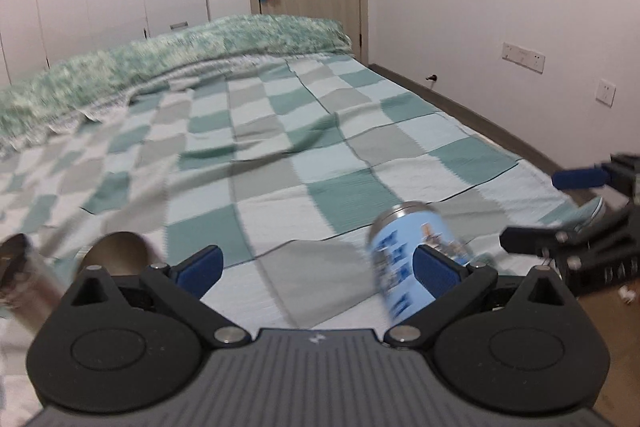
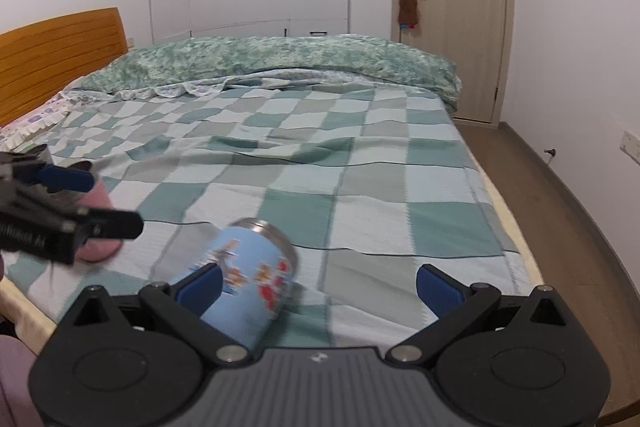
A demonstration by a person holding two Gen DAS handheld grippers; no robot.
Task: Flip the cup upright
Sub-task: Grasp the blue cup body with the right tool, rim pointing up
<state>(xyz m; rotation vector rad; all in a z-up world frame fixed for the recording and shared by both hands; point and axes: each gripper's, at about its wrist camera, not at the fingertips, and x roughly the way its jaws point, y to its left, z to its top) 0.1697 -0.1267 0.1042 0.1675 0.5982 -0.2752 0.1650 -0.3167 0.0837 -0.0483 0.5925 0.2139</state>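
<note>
Cup [image 2: 250, 269], blue and blurred, lies tilted on checkered bedspread [image 2: 360, 187] between left gripper [image 1: 316, 267] and right gripper [image 2: 320, 285], both with jaws spread.

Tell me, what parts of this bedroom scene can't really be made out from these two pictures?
- Blue cup: its printed pictures are motion-blurred in both views; the gripper's left finger covers its lower part.
- Steel cups in the left wrist view: blurred, cut off by the gripper body.
- Pink cup in the right wrist view: half hidden behind the left gripper.
- Item hanging on the door handle: too small to identify.
</note>
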